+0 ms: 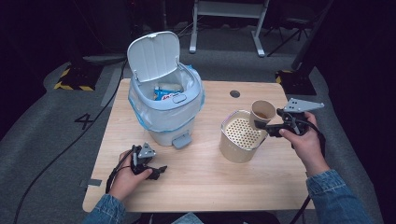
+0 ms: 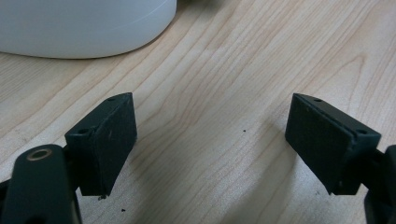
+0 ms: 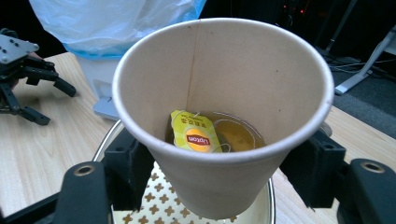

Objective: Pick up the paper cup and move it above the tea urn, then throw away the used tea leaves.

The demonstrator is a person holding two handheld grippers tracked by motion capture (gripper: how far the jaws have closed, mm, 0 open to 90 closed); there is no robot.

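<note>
High view: right tongs (image 1: 267,125) pinch one paper cup (image 1: 262,113), right of centre, upright, mouth up, directly over one perforated strainer pot (image 1: 239,136). One teabag (image 3: 196,134) lies inside with some liquid. Left tongs (image 1: 156,170), lower left, spread on the bench (image 1: 205,182). One open bin (image 1: 164,100), upper left.

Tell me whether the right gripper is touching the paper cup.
Touching. In the right gripper view the right gripper has both black jaws pressed against the sides of the paper cup, holding it tilted over the strainer.
</note>
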